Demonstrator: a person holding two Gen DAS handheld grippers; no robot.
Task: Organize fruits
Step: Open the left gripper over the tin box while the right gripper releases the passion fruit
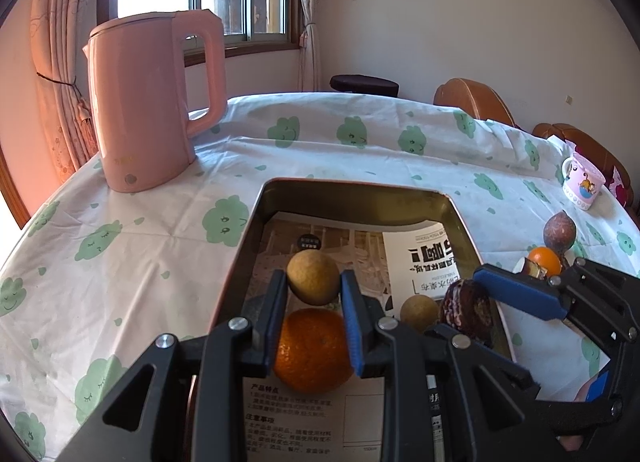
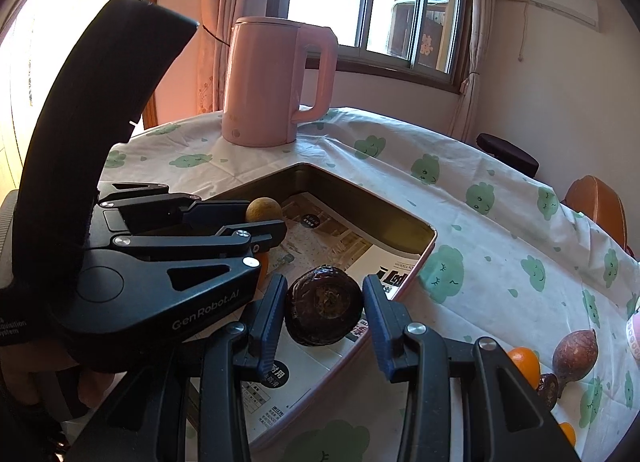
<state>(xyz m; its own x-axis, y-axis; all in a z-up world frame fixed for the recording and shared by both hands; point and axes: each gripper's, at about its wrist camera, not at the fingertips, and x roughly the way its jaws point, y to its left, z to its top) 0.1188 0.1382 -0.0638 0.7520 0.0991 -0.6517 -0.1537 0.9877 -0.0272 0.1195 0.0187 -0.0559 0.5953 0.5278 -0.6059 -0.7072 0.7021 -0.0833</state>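
A metal tray (image 1: 248, 230) lined with printed paper lies on the cloud-print tablecloth. My left gripper (image 1: 314, 286) is shut on a tan round fruit (image 1: 314, 276) held over the tray, above an orange (image 1: 312, 350) lying in it. A small tan fruit (image 1: 418, 312) also lies in the tray. My right gripper (image 2: 324, 302) is open around a dark wrinkled fruit (image 2: 324, 310) over the tray's right side; there is a gap at the right finger. In the left wrist view this gripper (image 1: 476, 294) enters from the right.
A pink kettle (image 1: 148, 102) stands at the table's far left. Right of the tray (image 2: 424, 250) lie a brown pointed fruit (image 2: 574, 354), a small orange (image 2: 524, 364) and a dark fruit (image 2: 548, 386). A pink mug (image 1: 580, 182) stands at the far right. Chairs stand behind the table.
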